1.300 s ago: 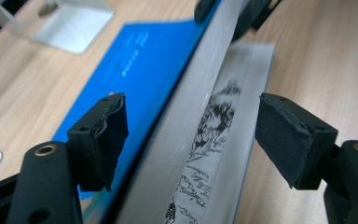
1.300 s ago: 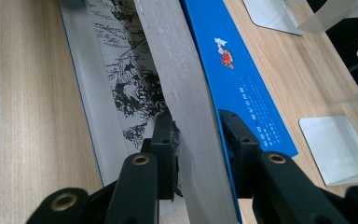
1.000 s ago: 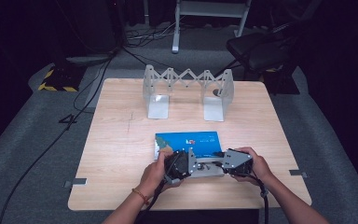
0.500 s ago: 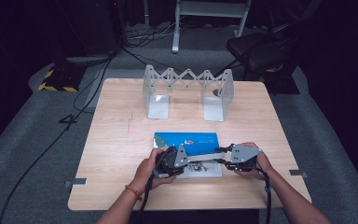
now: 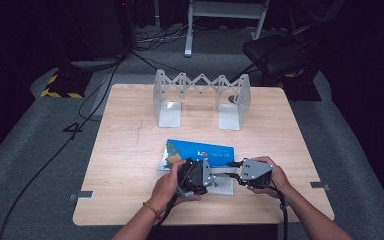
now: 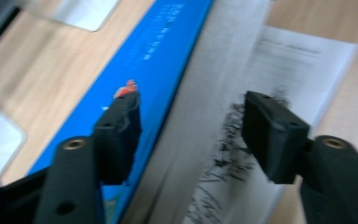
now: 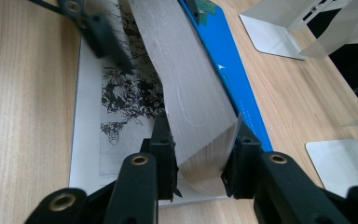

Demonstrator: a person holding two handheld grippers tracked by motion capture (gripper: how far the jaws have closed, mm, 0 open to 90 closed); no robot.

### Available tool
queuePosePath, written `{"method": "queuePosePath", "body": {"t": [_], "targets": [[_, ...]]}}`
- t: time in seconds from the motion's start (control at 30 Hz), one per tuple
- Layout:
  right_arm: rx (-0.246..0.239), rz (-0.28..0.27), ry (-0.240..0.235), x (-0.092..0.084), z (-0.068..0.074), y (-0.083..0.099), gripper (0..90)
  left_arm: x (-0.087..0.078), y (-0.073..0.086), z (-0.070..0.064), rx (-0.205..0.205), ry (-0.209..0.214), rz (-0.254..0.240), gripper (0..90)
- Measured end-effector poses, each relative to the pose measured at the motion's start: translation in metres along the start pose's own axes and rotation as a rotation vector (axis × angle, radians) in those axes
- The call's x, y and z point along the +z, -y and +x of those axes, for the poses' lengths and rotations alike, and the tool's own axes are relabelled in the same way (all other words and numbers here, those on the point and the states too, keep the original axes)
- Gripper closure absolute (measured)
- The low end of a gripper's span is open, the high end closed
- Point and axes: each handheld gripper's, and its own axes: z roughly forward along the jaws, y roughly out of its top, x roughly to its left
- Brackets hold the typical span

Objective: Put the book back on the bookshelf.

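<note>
**A:** Status on the book?

**B:** Book (image 5: pixel 200 152) sits lower centre of the high view, flat on the table (image 5: pixel 130 150), blue cover toward the upper part of the frame, open with a white printed page facing up. In my right gripper view the block of pages (image 7: pixel 191 93) arches up through the centre of the frame, the blue cover runs along its right side and the printed page (image 7: pixel 121 102) lies flat at left.

**A:** Right tool?

**B:** My right gripper (image 7: pixel 199 156) is clamped on the page block. Both pads press the curled edge of the pages at lower centre of that view. In the high view it sits right of the book's lower edge, in my right hand (image 5: pixel 275 175).

**A:** Left?

**B:** My left gripper (image 6: pixel 191 121) has its jaws apart; they have just been opening. One black jaw is over the blue cover at centre left of its view, the other over the inked page at centre right. The lifted pages run between them, and neither pad presses on anything. That picture is blurred, so I can't read the print.

**A:** Anything else on the table?

**B:** A folding metal book rack (image 5: pixel 200 95), upper centre of the high view, well apart from the book.
</note>
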Motion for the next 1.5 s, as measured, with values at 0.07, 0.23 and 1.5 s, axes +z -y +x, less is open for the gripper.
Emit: {"method": "queuePosePath", "body": {"t": [0.07, 0.23, 1.5], "targets": [[-0.003, 0.005, 0.001, 0.0, 0.002, -0.002, 69.4, 0.0, -0.001, -0.001, 0.02, -0.012, -0.001, 47.1], [0.01, 0.001, 0.002, 0.001, 0.003, -0.005, 65.3, 0.0, 0.004, 0.004, 0.02, 0.028, -0.022, 64.6], [0.476, -0.167, -0.066, 0.008, -0.046, 0.051, 38.2, -0.041, 0.028, 0.05, -0.173, 0.065, -0.321, 73.1]]}}
